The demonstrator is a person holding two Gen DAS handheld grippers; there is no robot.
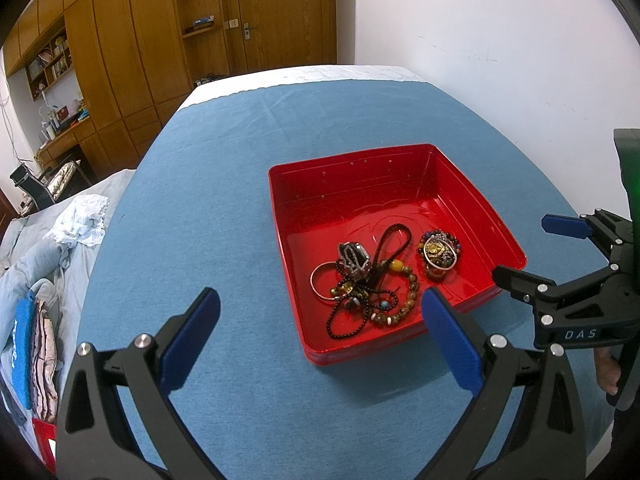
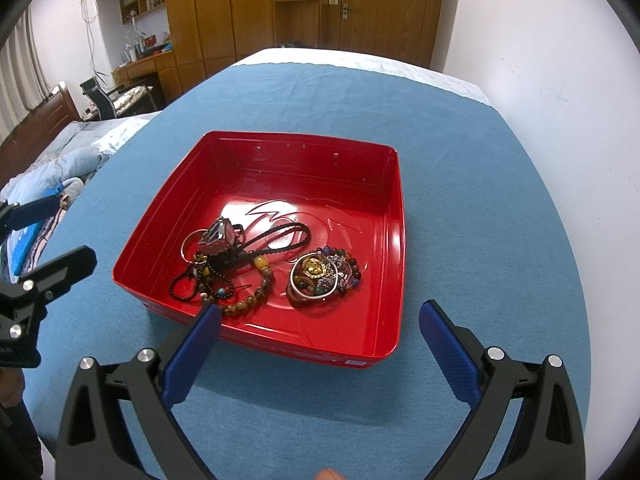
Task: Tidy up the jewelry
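A red tray [image 1: 352,168] [image 2: 396,240] sits on the blue cloth. In it lie a tangle of bead bracelets, a black cord, a silver bangle and a watch [image 1: 360,276] [image 2: 228,264], and a second coil of coloured beads with a gold piece [image 1: 439,254] [image 2: 324,276]. My left gripper [image 1: 320,320] is open and empty, just before the tray's near left corner. My right gripper [image 2: 320,328] is open and empty over the tray's near edge. It also shows in the left wrist view [image 1: 524,248], to the tray's right.
The blue cloth [image 1: 208,184] [image 2: 480,168] covers a table against a white wall [image 1: 500,40]. A bed with bedding and folded clothes [image 1: 48,248] lies to the left. Wooden wardrobes and a desk stand behind.
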